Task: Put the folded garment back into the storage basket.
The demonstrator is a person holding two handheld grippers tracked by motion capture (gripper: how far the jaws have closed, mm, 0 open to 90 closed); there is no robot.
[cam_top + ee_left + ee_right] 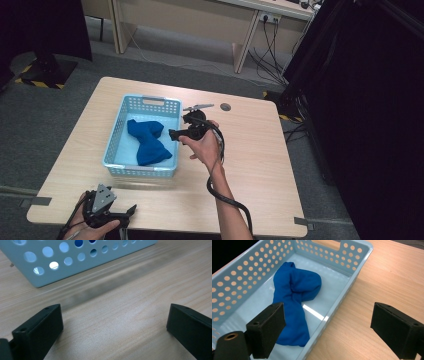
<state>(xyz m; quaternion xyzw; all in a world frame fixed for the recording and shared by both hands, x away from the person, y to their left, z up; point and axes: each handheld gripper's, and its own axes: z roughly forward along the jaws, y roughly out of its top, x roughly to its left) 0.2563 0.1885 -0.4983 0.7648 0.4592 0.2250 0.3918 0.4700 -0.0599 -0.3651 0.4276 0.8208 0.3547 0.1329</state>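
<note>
The room is dim, with a grey carpet floor (pixel 45 125), a dark curtain (pixel 370 120) along the right side and pale desks (pixel 200 25) at the back, where cables hang from a socket. In the middle stands a light wood tabletop (pixel 260 165) with rounded corners; a small round grey cap (pixel 225 106) sits in it near the far edge.

The right half of the tabletop is bare wood, and so is the near strip in front of the basket. The basket (pixel 116 131) is pale blue plastic with round holes in its walls and a handle slot at the far end; it sits left of centre, its long side running away from the person, well clear of all four table edges.

Inside the basket lies a blue cloth (pixel 147 141), bunched and twisted at its middle, stretching from the far left toward the near right of the floor of the basket. In the right gripper view the cloth (pixel 294 302) touches the basket bottom and stops short of the right wall (pixel 342 297).

The right tongs (pixel 173 134) hover at the basket's right rim, pointing left toward the cloth, released and wide with nothing between them (pixel 327 327). The left tongs (pixel 131 210) rest at the near-left edge of the tabletop, just short of the basket's near wall (pixel 75 262), also spread apart and empty (pixel 115 322).
</note>
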